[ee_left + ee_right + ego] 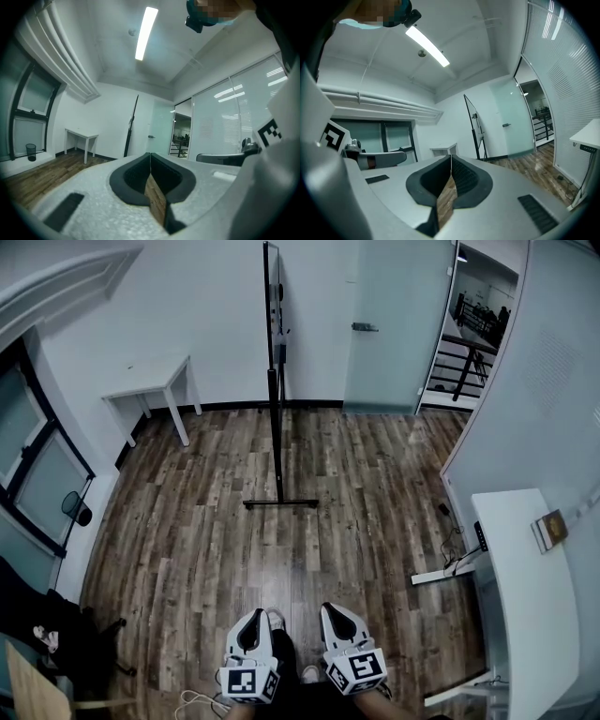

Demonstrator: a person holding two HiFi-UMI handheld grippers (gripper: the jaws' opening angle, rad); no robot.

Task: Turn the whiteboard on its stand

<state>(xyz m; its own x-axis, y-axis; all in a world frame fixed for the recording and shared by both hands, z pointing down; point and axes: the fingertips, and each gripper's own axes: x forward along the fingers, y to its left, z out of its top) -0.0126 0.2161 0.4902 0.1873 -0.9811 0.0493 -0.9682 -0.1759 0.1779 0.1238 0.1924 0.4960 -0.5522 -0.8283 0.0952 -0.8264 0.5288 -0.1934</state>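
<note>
1. The whiteboard (273, 296) stands edge-on in the upper middle of the head view, near the back wall, on a thin pole with a flat base (279, 503) on the wood floor. Both grippers sit at the bottom edge of that view, well apart from it, so any reach from here would fall short
2. The left gripper (256, 614) has its jaws pressed together with nothing between them, and the right gripper (331, 608) is the same. If they meet the board's frame like this they can only shove it, and a shove may skid off the narrow edge
3. The stand looks tall and its base narrow; a push high on the board could probably tip it rather than turn it
4. Swinging the panel round may knock it against the back wall, or against the small white table (150, 381) at the upper left
5. The base bar lies across the walking line, so a foot could catch it on the approach
6. A cable (452, 542) trails on the floor at the right, beside the white desk (525, 596); stepping wide to that side risks snagging it
</note>
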